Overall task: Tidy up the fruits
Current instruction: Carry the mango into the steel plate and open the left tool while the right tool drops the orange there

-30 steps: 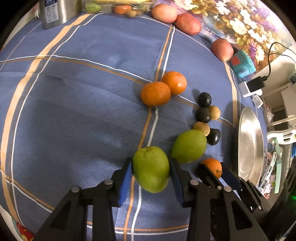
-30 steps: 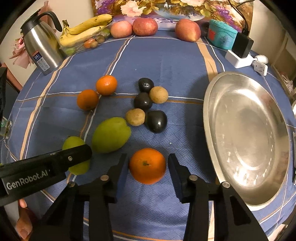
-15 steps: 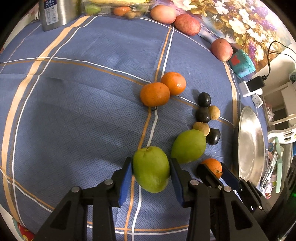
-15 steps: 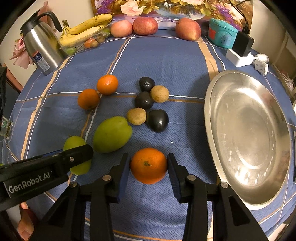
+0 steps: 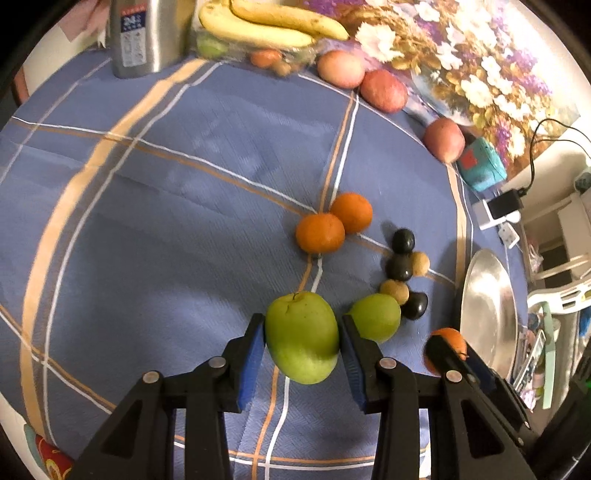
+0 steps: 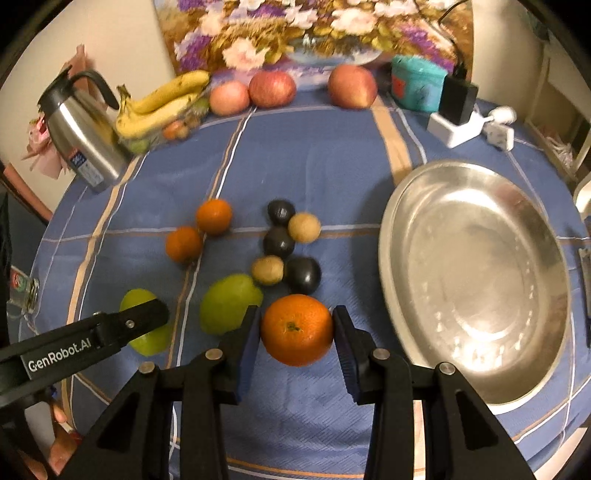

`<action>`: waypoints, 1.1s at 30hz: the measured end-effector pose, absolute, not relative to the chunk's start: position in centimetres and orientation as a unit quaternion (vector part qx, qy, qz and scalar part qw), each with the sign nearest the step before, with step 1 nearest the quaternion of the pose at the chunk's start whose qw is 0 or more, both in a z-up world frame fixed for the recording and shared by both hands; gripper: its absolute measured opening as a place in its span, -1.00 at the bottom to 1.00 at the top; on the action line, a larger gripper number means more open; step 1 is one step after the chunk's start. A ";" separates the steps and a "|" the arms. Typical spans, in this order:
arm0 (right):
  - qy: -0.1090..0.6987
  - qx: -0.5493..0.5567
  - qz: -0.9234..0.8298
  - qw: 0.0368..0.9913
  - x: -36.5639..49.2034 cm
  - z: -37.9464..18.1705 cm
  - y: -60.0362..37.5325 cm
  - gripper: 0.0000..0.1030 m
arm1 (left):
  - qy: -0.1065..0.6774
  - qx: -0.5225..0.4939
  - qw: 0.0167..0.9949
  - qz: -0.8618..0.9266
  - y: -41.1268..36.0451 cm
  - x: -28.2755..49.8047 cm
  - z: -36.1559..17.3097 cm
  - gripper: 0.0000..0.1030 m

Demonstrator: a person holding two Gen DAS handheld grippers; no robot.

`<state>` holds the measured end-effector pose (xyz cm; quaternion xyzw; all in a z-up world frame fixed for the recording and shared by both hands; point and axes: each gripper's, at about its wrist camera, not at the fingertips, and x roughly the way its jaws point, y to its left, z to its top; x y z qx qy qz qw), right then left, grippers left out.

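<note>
My left gripper (image 5: 302, 338) is shut on a green mango (image 5: 302, 336), held just above the blue cloth. My right gripper (image 6: 296, 330) is shut on an orange (image 6: 296, 328), also raised off the cloth. A second green mango (image 6: 229, 302) lies between the two grippers. Behind it sit two oranges (image 6: 183, 243), several dark round fruits (image 6: 303, 275) and two small brown fruits (image 6: 267, 270). A large silver platter (image 6: 476, 280) stands to the right of the held orange. In the right wrist view the left gripper's arm (image 6: 85, 341) crosses the lower left over its mango.
Three apples (image 6: 272, 88), a banana bunch (image 6: 162, 105) on a clear box and a steel kettle (image 6: 83, 129) line the far table edge. A teal box (image 6: 417, 88), a charger (image 6: 456, 114) and a floral painting (image 6: 303, 33) stand at the back right.
Both grippers have risen with their fruit, so the mango and the orange now hang above the cloth. Both views tilted up, showing more of the far table edge.
</note>
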<state>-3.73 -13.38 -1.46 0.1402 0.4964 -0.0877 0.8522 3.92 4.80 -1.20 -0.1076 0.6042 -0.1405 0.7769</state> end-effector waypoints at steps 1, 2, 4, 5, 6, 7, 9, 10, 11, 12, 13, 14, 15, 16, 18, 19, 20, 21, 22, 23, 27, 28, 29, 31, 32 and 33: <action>0.497 0.141 -0.092 0.851 -3.7 -1.4 -13.5 -0.20 | 0.604 -0.106 0.778 -0.138 4.9 4.1 -1.1 -0.17; 0.500 0.142 -0.102 0.848 -3.7 -1.4 -13.8 -0.20 | 0.604 -0.104 0.778 -0.136 4.9 4.2 -0.9 -0.18; 0.506 0.144 -0.120 0.842 -3.5 -1.4 -14.2 -0.20 | 0.602 -0.104 0.780 -0.136 4.6 4.5 -0.5 -0.17; 0.508 0.147 -0.127 0.839 -3.3 -1.4 -14.5 -0.20 | 0.599 -0.103 0.782 -0.137 4.4 4.7 -0.1 -0.17; 0.508 0.153 -0.131 0.837 -3.1 -1.3 -15.0 -0.20 | 0.596 -0.100 0.785 -0.137 4.2 4.9 0.1 -0.18; 0.507 0.157 -0.133 0.837 -3.0 -1.2 -15.2 -0.20 | 0.595 -0.097 0.786 -0.137 4.1 5.0 0.2 -0.17; 0.504 0.161 -0.137 0.838 -2.8 -1.0 -15.6 -0.20 | 0.593 -0.092 0.788 -0.138 3.6 5.4 0.5 -0.17; 0.502 0.161 -0.139 0.838 -2.7 -0.8 -15.8 -0.20 | 0.592 -0.091 0.789 -0.138 3.3 5.7 0.6 -0.18; 0.500 0.160 -0.140 0.839 -2.6 -0.7 -15.9 -0.20 | 0.591 -0.089 0.789 -0.139 3.0 5.9 0.7 -0.18; 0.499 0.161 -0.144 0.839 -2.5 -0.6 -16.1 -0.20 | 0.590 -0.086 0.791 -0.140 2.7 6.1 0.8 -0.17; 0.497 0.163 -0.148 0.839 -2.5 -0.4 -16.4 -0.20 | 0.590 -0.084 0.791 -0.140 2.4 6.3 0.9 -0.18; 0.495 0.165 -0.151 0.840 -2.4 -0.3 -16.7 -0.20 | 0.590 -0.082 0.791 -0.140 2.0 6.5 0.8 -0.18; 0.492 0.171 -0.156 0.840 -2.5 -0.1 -17.2 -0.21 | 0.590 -0.080 0.791 -0.140 1.5 6.7 0.9 -0.17; 0.490 0.175 -0.160 0.839 -2.5 0.0 -17.6 -0.20 | 0.590 -0.077 0.791 -0.140 1.1 6.9 0.9 -0.17; 0.483 0.180 -0.177 0.838 -2.6 0.3 -18.6 -0.20 | 0.588 -0.071 0.793 -0.142 0.2 7.1 1.1 -0.18; 0.483 0.181 -0.185 0.837 -2.7 0.3 -19.2 -0.21 | 0.587 -0.069 0.794 -0.145 -0.5 7.3 1.2 -0.17; 0.484 0.181 -0.190 0.835 -2.7 0.3 -19.5 -0.21 | 0.586 -0.067 0.794 -0.147 -1.1 7.4 1.4 -0.17; 0.485 0.182 -0.198 0.832 -2.8 0.3 -20.1 -0.21 | 0.584 -0.065 0.795 -0.151 -1.7 7.5 1.5 -0.17; 0.485 0.185 -0.206 0.829 -3.0 0.2 -20.8 -0.21 | 0.584 -0.062 0.795 -0.154 -2.3 7.5 1.6 -0.17; 0.485 0.187 -0.212 0.827 -3.1 0.2 -21.3 -0.21 | 0.583 -0.058 0.794 -0.161 -3.1 7.6 1.7 -0.17; 0.481 0.199 -0.238 0.820 -3.9 0.1 -23.9 -0.21 | 0.581 -0.042 0.791 -0.187 -6.0 7.5 1.8 -0.17; 0.479 0.202 -0.245 0.818 -4.2 0.2 -24.4 -0.20 | 0.580 -0.037 0.790 -0.193 -6.9 7.3 1.8 -0.17; 0.478 0.203 -0.253 0.816 -4.4 0.2 -24.9 -0.21 | 0.579 -0.033 0.790 -0.198 -7.5 7.1 1.8 -0.17; 0.475 0.209 -0.270 0.811 -4.9 0.2 -26.3 -0.20 | 0.576 -0.023 0.789 -0.212 -9.3 6.6 1.7 -0.17; 0.474 0.213 -0.274 0.809 -5.1 0.2 -26.8 -0.20 | 0.576 -0.017 0.787 -0.221 -10.1 6.4 1.6 -0.17; 0.471 0.220 -0.281 0.807 -5.4 0.2 -27.7 -0.20 | 0.578 -0.011 0.783 -0.231 -10.9 6.2 1.5 -0.17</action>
